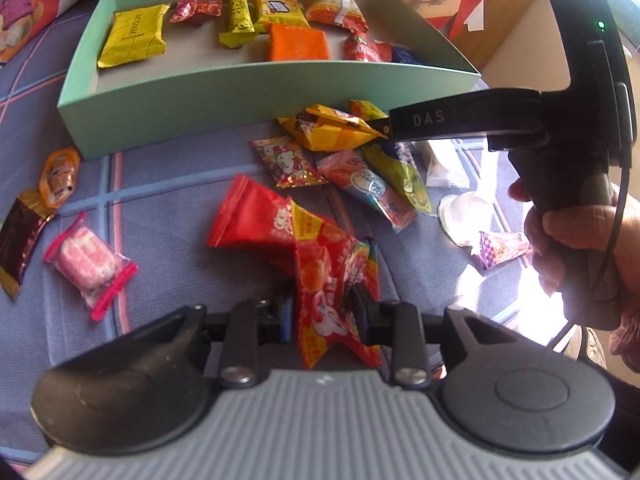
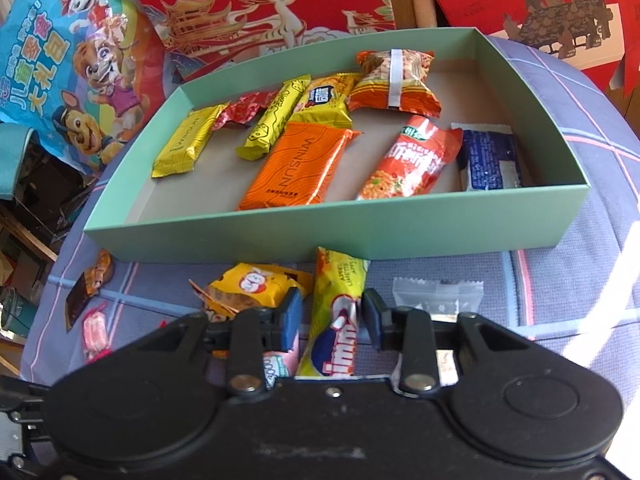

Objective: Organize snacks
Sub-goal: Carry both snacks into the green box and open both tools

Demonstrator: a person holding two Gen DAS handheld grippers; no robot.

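Mint-green box (image 2: 360, 236): an open cardboard tray across the middle of the right wrist view, its near wall facing both hands, so a packet only has to go up and over that edge.
Already sorted: inside lie a yellow WINSUN bar (image 2: 182, 146), an orange WINSUN bar (image 2: 296, 168), a red noodle-snack pouch (image 2: 408, 160) and a blue-and-white sachet (image 2: 490, 158), spread out flat rather than heaped.
Left gripper (image 1: 320, 312): pinching a red-and-yellow snack packet (image 1: 328, 276) at the lower centre of its own view; the wrapper crumples between the pads, which looks like a firm hold, ready to lift.
Right gripper (image 2: 332, 320): blue pads drawn in on either side of a long yellow biscuit packet (image 2: 340, 312) just in front of the box's near wall; they appear to touch its sides, though a sliver of gap by the right pad leaves me unsure the squeeze is complete.
Why lengthwise: the yellow packet points toward the box, so gripping it across its narrow width suits a straight carry forward.
Loose pile: a red pouch (image 1: 250, 216), a Hello Kitty sweet (image 1: 286, 160) and a pink wrapped candy (image 1: 86, 260) remain on the blue checked cloth (image 1: 160, 184), outside the box.
Person: a hand (image 1: 580, 248) grips the right tool's handle at the right edge of the left wrist view.
Stage: roughly midway, I'd judge, with plenty left to gather.
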